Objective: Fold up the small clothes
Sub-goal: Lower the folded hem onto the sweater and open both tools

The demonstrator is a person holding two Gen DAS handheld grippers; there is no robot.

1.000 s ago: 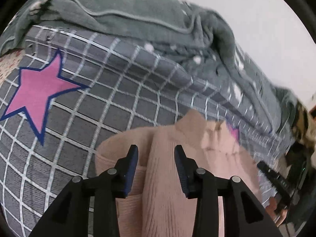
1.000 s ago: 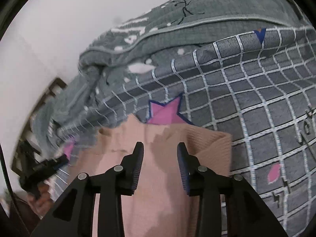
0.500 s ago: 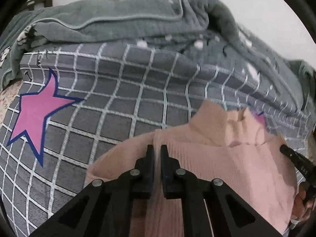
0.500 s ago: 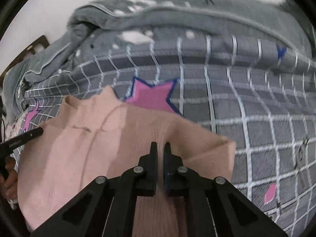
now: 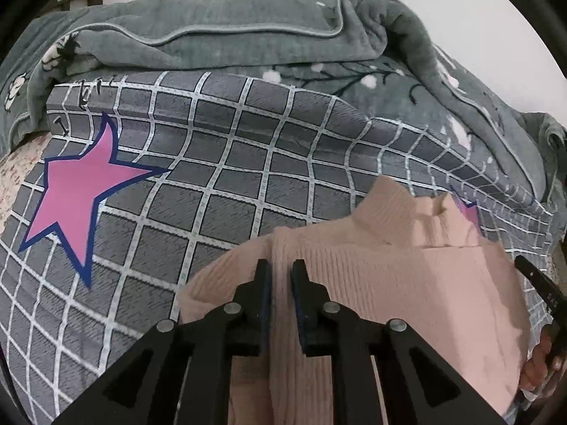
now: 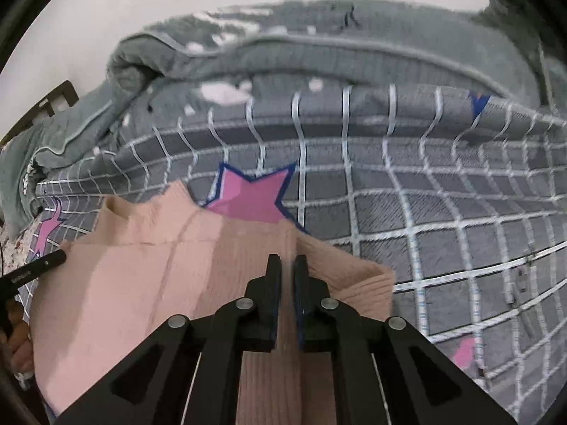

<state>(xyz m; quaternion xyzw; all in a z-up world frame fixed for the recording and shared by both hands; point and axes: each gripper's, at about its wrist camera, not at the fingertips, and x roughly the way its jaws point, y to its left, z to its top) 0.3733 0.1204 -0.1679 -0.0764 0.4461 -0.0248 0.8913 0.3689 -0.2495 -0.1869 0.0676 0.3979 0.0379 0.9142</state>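
Note:
A small pink ribbed knit sweater (image 5: 418,283) lies on a grey checked bedsheet (image 5: 219,191), its collar toward the far side. My left gripper (image 5: 281,269) is shut on a pinched fold of the sweater near its left shoulder. In the right wrist view the same sweater (image 6: 141,276) fills the lower left, and my right gripper (image 6: 287,265) is shut on a fold near its right shoulder. The lower part of the sweater is hidden under both grippers.
A rumpled grey blanket (image 5: 219,39) lies along the far side of the bed, in front of a white wall. Pink stars (image 5: 81,191) are printed on the sheet, one (image 6: 251,194) just beyond the collar. The other gripper's tip (image 5: 542,287) shows at the right edge.
Both grippers were open over the sweater a second ago. They closed on folds of the knit at each shoulder and have since shifted slightly with the fabric held.

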